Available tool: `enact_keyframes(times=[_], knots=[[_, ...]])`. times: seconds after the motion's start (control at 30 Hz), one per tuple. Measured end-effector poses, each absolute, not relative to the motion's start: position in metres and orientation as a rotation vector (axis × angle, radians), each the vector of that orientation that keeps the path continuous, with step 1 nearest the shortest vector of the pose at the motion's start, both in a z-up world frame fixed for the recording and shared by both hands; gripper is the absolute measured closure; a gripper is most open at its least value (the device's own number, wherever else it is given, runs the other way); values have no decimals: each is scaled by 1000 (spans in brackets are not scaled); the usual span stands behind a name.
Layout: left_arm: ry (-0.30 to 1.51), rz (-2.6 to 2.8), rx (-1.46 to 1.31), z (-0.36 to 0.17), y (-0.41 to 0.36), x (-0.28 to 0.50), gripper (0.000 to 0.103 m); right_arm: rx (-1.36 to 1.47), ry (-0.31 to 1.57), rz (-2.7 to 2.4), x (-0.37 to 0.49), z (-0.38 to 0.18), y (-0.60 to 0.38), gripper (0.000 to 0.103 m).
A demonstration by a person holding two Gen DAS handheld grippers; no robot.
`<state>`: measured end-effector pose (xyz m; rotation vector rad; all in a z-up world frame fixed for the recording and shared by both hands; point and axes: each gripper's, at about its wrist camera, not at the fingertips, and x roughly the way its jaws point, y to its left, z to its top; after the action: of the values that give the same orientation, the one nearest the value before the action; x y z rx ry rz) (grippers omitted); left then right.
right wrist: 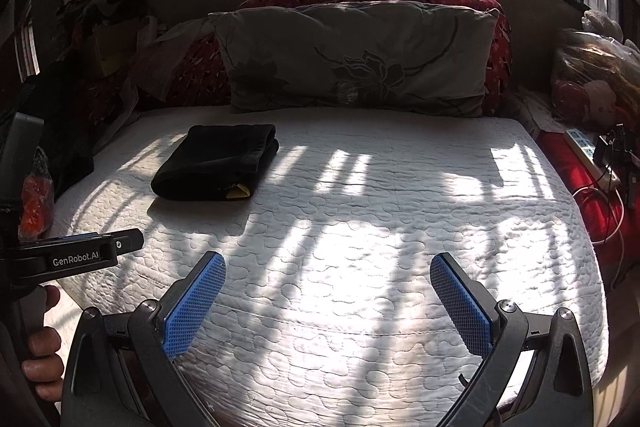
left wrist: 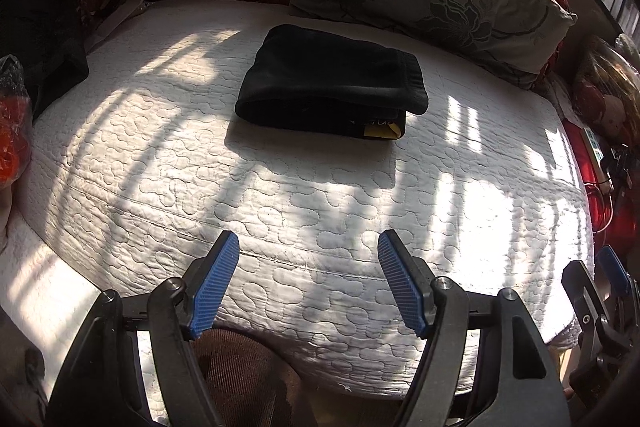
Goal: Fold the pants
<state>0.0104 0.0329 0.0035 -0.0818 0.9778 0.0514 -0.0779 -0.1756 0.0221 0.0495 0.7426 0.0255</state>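
The black pants (left wrist: 332, 79) lie folded into a compact bundle on the white quilted bed (left wrist: 280, 195), with a yellow tag showing at the bundle's near right corner. In the right wrist view the pants (right wrist: 218, 161) sit at the far left of the bed. My left gripper (left wrist: 308, 247) is open and empty, held back over the bed's near edge, well short of the pants. My right gripper (right wrist: 328, 269) is open and empty over the near middle of the bed, to the right of the pants. The left gripper's body (right wrist: 76, 253) shows at the left edge of the right wrist view.
A grey floral pillow (right wrist: 356, 59) leans on a red floral cushion (right wrist: 500, 39) at the head of the bed. Dark clothes (left wrist: 40, 27) and an orange bag (left wrist: 12, 131) lie at the left. Bags, a power strip (right wrist: 588, 147) and cables sit on the right.
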Motion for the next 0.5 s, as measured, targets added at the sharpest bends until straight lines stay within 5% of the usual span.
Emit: enact_keyframes(times=[0.5], knots=[[943,33,-72,12,28,8,31,57,768,21,-75,17,-178,0]])
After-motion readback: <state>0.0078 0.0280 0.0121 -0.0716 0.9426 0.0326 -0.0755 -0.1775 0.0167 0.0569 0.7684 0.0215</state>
